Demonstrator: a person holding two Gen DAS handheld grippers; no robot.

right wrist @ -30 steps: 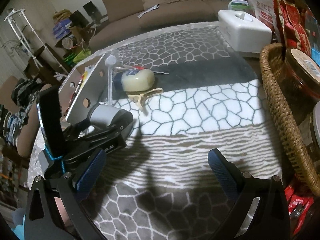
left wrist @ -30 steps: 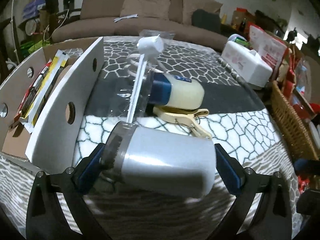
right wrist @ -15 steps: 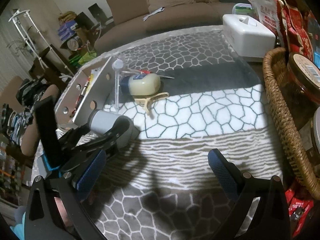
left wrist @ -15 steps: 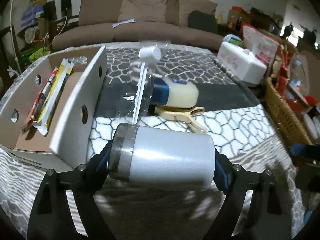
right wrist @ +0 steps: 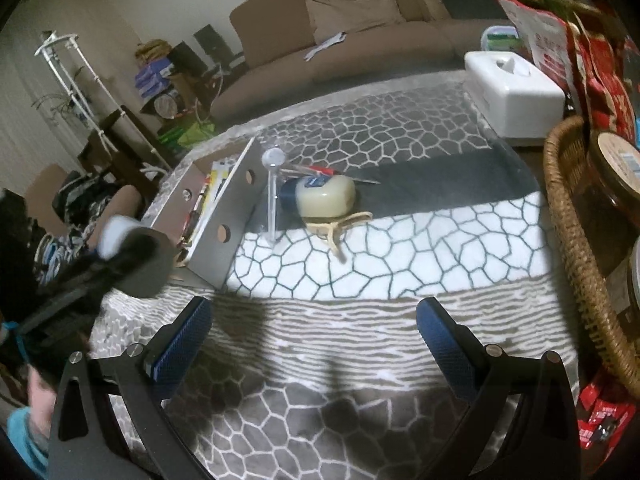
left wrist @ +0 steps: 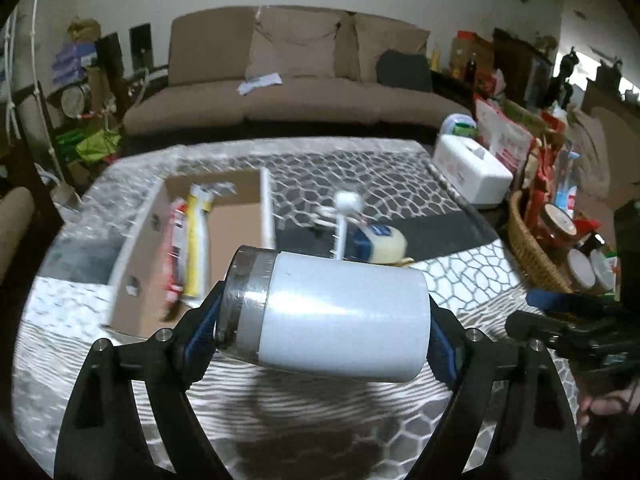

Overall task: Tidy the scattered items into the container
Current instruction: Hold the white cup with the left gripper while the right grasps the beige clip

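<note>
My left gripper (left wrist: pixel 320 320) is shut on a white tumbler (left wrist: pixel 340 316) with a steel rim, held sideways above the table, near the cardboard box (left wrist: pixel 236 224). The box holds a yellow packet (left wrist: pixel 196 240) and a red one. In the right wrist view the tumbler (right wrist: pixel 132 256) hangs blurred beside the box (right wrist: pixel 224 216). On the table lie a cream jar with a blue lid (right wrist: pixel 320 198), a beige clothes peg (right wrist: pixel 336 228) and a white wand in clear wrap (right wrist: pixel 273 200). My right gripper (right wrist: pixel 314 332) is open and empty above the striped cloth.
A white tissue box (right wrist: pixel 512 88) stands at the back right. A wicker basket (right wrist: pixel 576 240) with jars lines the right edge. Red snack packets (right wrist: pixel 600 420) lie at the front right. A brown sofa (left wrist: pixel 288 80) is behind the table.
My left gripper has lifted the tumbler off the table and carried it up and left toward the box. My right gripper has barely moved and stays open.
</note>
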